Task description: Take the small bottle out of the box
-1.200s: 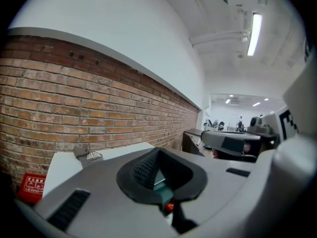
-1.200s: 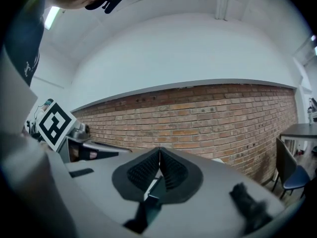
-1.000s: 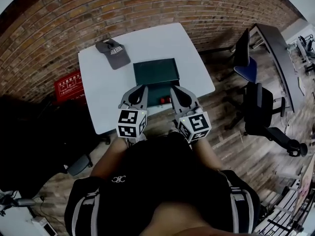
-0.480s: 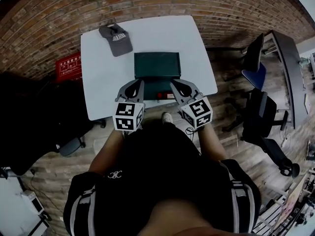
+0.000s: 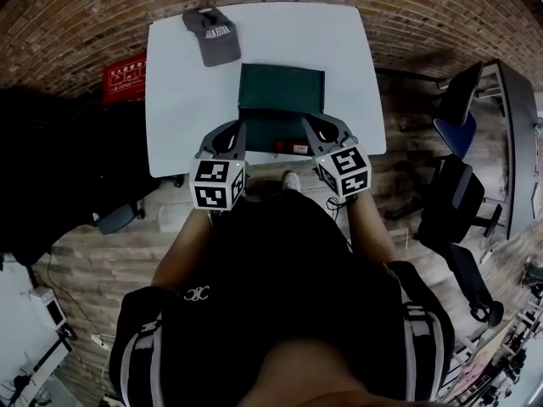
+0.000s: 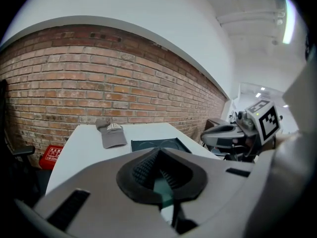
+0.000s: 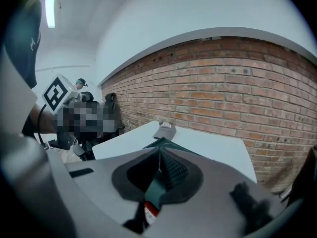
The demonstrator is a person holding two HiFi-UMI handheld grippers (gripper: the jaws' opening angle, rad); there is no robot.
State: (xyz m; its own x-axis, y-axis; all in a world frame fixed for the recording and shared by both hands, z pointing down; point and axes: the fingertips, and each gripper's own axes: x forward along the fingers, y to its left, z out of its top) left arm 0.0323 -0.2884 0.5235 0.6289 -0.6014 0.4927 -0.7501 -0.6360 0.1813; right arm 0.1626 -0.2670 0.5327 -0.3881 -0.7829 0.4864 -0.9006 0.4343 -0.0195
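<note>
A dark green box (image 5: pixel 273 132) lies on the white table (image 5: pixel 178 100) with its lid (image 5: pixel 282 87) swung open toward the far side. The small bottle (image 5: pixel 293 148), red and white, lies at the box's near right edge; it also shows low between the jaws in the right gripper view as a red and white bottle (image 7: pixel 150 210). My left gripper (image 5: pixel 241 126) hovers at the box's near left corner and my right gripper (image 5: pixel 309 122) at its near right corner, just above the bottle. Both have their pads together with nothing held. The left gripper (image 6: pixel 157 151) and right gripper (image 7: pixel 159 150) point across the table toward the brick wall.
A grey cap (image 5: pixel 212 34) lies at the table's far left. A red crate (image 5: pixel 125 76) stands on the floor left of the table. Office chairs (image 5: pixel 454 202) and a desk are to the right. A brick wall (image 6: pixel 99 93) runs behind the table.
The head view has tilted, so the table and box sit higher in the picture. Both grippers stay side by side at the box's near edge, still shut.
</note>
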